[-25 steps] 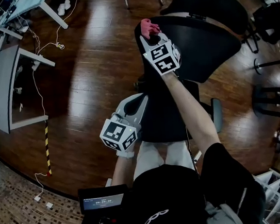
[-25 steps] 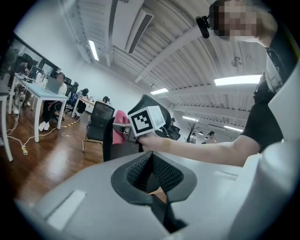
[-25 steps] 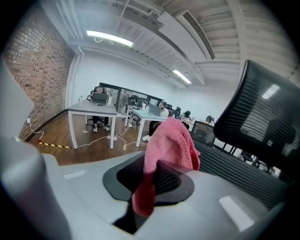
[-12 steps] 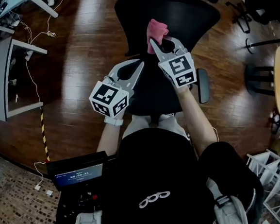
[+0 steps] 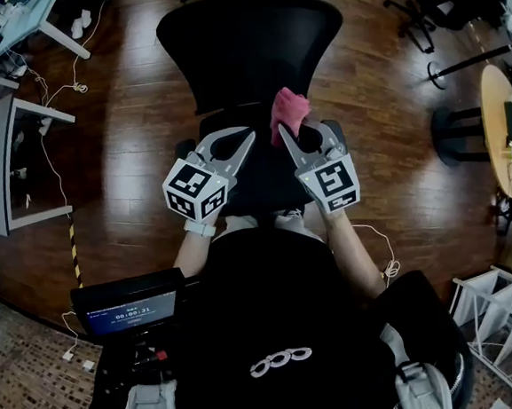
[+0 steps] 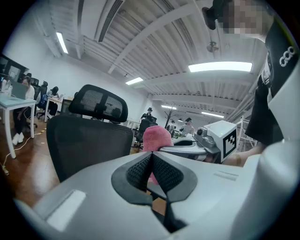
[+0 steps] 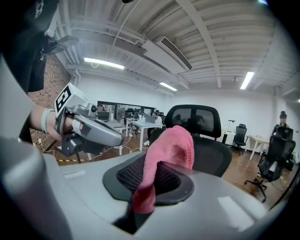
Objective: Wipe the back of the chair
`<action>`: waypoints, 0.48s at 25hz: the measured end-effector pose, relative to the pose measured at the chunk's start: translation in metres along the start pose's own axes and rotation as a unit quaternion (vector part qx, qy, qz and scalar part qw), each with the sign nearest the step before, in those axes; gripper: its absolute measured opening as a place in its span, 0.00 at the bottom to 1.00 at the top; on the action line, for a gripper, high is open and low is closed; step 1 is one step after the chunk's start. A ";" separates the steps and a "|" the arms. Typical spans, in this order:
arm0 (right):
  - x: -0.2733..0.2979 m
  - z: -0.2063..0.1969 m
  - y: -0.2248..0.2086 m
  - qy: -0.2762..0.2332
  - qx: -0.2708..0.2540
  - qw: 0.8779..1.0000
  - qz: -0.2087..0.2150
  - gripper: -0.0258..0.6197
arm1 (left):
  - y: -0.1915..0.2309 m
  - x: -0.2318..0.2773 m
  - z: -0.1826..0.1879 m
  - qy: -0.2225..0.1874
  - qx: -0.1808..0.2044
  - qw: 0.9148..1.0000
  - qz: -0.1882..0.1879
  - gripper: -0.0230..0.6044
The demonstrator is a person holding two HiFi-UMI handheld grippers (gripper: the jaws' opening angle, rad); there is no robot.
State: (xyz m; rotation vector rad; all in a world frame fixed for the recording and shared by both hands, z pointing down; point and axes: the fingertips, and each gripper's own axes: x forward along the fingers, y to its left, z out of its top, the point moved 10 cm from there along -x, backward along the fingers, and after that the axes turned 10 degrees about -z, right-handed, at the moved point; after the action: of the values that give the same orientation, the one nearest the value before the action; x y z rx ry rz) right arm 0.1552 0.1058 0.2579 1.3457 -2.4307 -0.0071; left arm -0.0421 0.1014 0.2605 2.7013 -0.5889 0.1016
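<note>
We hold two claws. The right claw (image 7: 151, 182) is clamped on the one pink cloth (image 7: 169, 146), which bunches up above its jaws and hangs down between them. The left claw (image 6: 151, 161) has its jaws pressed together with nothing between them, and it sits just beside the right one. Ahead of both stands one black chair (image 5: 251, 48) with a mesh back and a single headrest (image 6: 98, 103). Whether the cloth touches the chair we cannot tell. Two benches (image 5: 2, 150) stand off to the left on the wooden floor (image 5: 140, 102).
</note>
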 end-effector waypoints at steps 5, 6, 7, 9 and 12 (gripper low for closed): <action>-0.036 -0.021 -0.020 0.012 0.018 1.000 0.006 0.10 | -0.029 0.027 -0.011 0.008 0.012 1.000 0.001 0.02; -0.041 -0.024 -0.024 0.015 0.020 1.000 0.008 0.10 | -0.033 0.032 -0.013 0.009 0.012 1.000 0.005 0.02; -0.046 -0.027 -0.028 0.017 0.021 1.000 0.009 0.10 | -0.037 0.038 -0.014 0.009 0.012 1.000 0.009 0.02; -0.055 -0.034 -0.033 0.023 0.023 0.999 0.012 0.10 | -0.045 0.047 -0.017 0.012 0.014 1.000 0.015 0.02; -0.062 -0.043 -0.036 0.029 0.026 0.999 0.016 0.10 | -0.051 0.054 -0.020 0.019 0.019 0.999 0.023 0.02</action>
State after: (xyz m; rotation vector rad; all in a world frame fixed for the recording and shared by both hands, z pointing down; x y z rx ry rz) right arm 0.2277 0.1445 0.2727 1.3109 -2.4185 0.1021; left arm 0.0281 0.1316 0.2698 2.7173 -0.6435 0.1763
